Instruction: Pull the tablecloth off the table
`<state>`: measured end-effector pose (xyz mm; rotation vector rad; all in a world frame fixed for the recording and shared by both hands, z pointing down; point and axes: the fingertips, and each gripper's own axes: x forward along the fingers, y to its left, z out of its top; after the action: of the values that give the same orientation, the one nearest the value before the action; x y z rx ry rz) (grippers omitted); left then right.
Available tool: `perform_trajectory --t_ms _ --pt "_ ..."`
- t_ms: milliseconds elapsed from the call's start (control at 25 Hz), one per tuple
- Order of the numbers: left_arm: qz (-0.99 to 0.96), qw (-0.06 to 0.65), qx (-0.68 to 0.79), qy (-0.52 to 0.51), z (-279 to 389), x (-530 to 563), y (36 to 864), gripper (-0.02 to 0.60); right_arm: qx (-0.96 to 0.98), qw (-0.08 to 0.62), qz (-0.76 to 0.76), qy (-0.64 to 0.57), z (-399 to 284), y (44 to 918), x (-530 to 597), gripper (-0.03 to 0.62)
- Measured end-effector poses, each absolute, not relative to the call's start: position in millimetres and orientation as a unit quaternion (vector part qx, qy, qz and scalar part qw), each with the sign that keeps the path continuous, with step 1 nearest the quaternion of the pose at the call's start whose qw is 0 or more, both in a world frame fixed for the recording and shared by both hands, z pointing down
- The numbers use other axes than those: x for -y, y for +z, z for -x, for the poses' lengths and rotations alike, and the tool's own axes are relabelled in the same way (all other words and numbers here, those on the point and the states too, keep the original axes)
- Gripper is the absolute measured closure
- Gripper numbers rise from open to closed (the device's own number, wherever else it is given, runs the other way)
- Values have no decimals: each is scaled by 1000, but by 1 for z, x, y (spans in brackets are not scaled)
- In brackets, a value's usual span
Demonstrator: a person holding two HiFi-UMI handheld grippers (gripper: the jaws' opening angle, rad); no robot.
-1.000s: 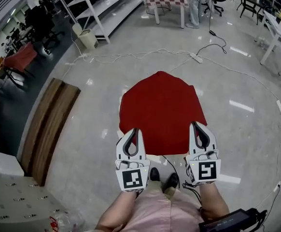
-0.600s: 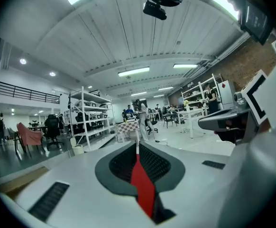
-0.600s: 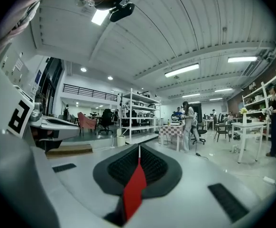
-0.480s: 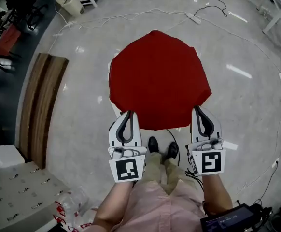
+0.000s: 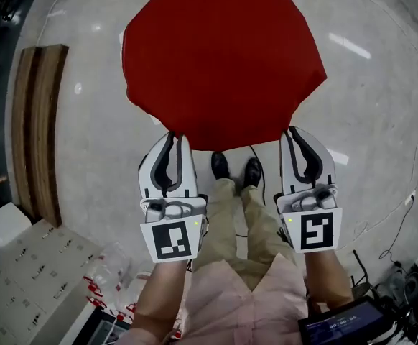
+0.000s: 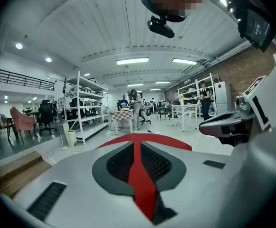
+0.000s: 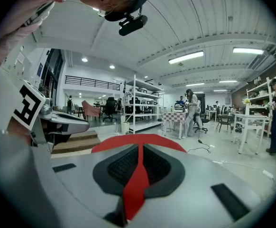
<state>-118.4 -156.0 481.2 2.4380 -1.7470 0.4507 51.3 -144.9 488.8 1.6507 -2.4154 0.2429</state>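
The left gripper (image 5: 171, 136), to the left of the person's shoes (image 5: 220, 165), is clamping shut on the near edge of the red tablecloth (image 5: 223, 56). Its own view is showing a strip of red fabric pinched between the closed jaws. The right gripper (image 5: 294, 131), to the right of the shoes, is doing the same at a second spot on that edge, with a red fold running up between its pads.

The cloth is spreading out wide and fairly flat on the far side of the shoes, and its near hem is hanging just above them. It is covering whatever lies beneath it. No tabletop or leg is showing clearly in any view, so I cannot tell whether the cloth is lying on the table or already floating free of it.

Judging from this, the gripping part is looking done, with both corners secured and the fabric held taut between the two grippers. What is remaining is to draw the whole sheet back toward the shoes until it is hanging clear, with bare floor (image 5: 381, 121) around it giving room for that.
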Motion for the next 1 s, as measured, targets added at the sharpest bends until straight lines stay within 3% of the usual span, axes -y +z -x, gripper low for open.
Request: perform_trajectory --t_ms 200,360,480,720,1000 --pt "-815 71 552 161 118 143 544 510 827 131 -539 88 -37 550 134 539" --pt "-827 77 534 158 116 134 579 336 832 138 -531 83 -33 582 126 473" --pt "-841 62 510 170 114 126 603 259 835 151 -526 61 -28 604 116 390" --pt "-842 39 507 180 120 119 625 181 834 192 -516 11 -26 639 98 293" --pt "-824 0 532 194 128 120 653 155 822 247 -513 -26 -31 688 95 270"
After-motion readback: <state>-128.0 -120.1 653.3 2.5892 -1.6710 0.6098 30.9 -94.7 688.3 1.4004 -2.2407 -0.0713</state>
